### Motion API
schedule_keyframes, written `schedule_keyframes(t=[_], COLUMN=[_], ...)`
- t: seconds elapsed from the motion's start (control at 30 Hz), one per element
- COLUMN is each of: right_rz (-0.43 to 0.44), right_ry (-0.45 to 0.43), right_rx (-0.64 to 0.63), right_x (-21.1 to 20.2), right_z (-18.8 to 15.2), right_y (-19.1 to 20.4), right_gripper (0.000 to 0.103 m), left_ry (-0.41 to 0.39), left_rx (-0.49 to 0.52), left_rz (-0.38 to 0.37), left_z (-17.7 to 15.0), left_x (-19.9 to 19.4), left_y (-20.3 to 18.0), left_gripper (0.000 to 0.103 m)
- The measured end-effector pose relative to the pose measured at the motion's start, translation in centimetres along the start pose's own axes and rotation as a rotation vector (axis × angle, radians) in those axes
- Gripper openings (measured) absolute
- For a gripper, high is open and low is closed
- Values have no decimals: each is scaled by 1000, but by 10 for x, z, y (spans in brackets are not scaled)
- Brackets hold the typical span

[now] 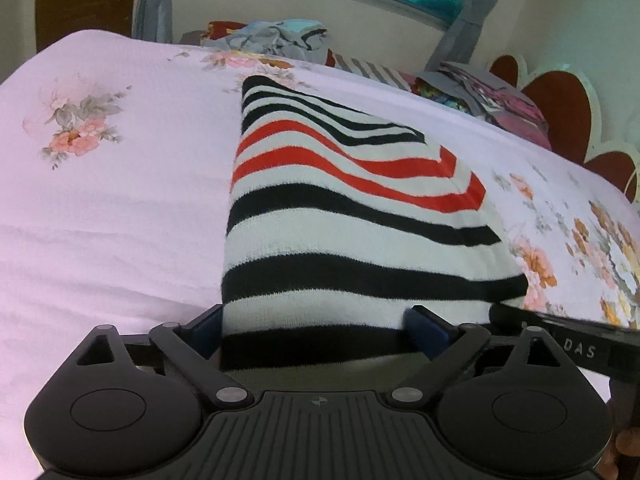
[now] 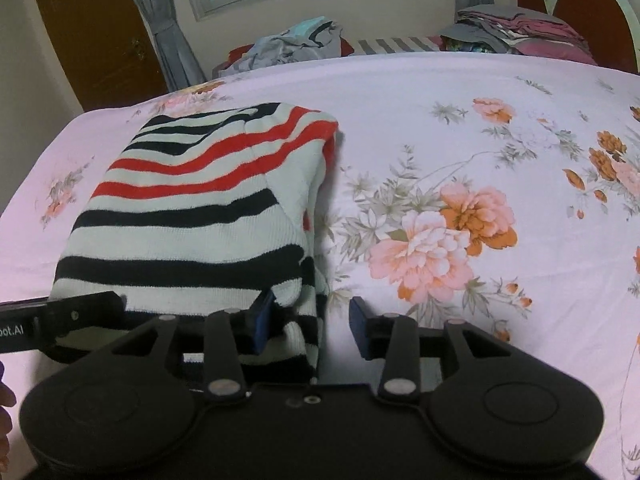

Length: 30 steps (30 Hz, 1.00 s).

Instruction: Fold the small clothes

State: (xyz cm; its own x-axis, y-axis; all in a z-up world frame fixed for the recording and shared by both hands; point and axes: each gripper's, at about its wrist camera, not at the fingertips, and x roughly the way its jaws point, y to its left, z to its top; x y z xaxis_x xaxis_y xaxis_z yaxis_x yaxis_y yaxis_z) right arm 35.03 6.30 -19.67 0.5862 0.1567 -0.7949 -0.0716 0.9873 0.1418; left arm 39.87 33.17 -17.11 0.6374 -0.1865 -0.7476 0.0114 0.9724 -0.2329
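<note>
A striped knit garment [image 1: 340, 216], white with black and red stripes, lies folded into a narrow stack on the floral bed sheet [image 1: 100, 200]. My left gripper [image 1: 314, 332] is open, its blue pads on either side of the garment's near end. The garment also shows in the right wrist view [image 2: 192, 216]. My right gripper [image 2: 312, 324] is open around the garment's near right corner, with the left pad over the fabric and the right pad over bare sheet [image 2: 440, 140].
A heap of unfolded clothes [image 2: 296, 44] lies at the bed's far edge. A stack of folded clothes [image 2: 516, 32] sits by the red-and-white headboard [image 2: 584, 12]. A window, curtains and a brown door stand behind.
</note>
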Motion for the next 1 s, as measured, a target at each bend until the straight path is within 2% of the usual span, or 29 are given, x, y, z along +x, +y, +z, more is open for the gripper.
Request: schedule_keyframes(t=[0.1, 0.3, 0.5, 0.63, 0.7, 0.83, 0.93, 1.0], right_rz=[-11, -24, -31, -39, -46, -70, -51, -29], right_ry=[1, 1, -10, -9, -9, -12, -36, -90], right_rx=[-5, -11, -5, -12, -17, -51, -60, -37], right_x=[0, 1, 1, 1, 1, -2, -15, -29], right_z=[0, 1, -2, -1, -1, 1, 7, 10], right_y=[3, 5, 4, 3, 2, 8, 10, 9], right_gripper=[39, 40, 42, 48, 52, 54, 53, 51], left_ry=[23, 64, 44, 44, 19, -50, -68, -82], left_rx=[-15, -23, -45, -64, -56, -23, -9, -51], left_rz=[-4, 37, 127, 131, 160, 233, 208, 140], left_z=[2, 5, 2, 0, -2, -5, -6, -9], left_x=[5, 12, 0, -13, -22, -41, -56, -66], left_y=[0, -3, -8, -2, -1, -1, 2, 10], left_gripper=[103, 103, 103, 103, 103, 103, 103, 103])
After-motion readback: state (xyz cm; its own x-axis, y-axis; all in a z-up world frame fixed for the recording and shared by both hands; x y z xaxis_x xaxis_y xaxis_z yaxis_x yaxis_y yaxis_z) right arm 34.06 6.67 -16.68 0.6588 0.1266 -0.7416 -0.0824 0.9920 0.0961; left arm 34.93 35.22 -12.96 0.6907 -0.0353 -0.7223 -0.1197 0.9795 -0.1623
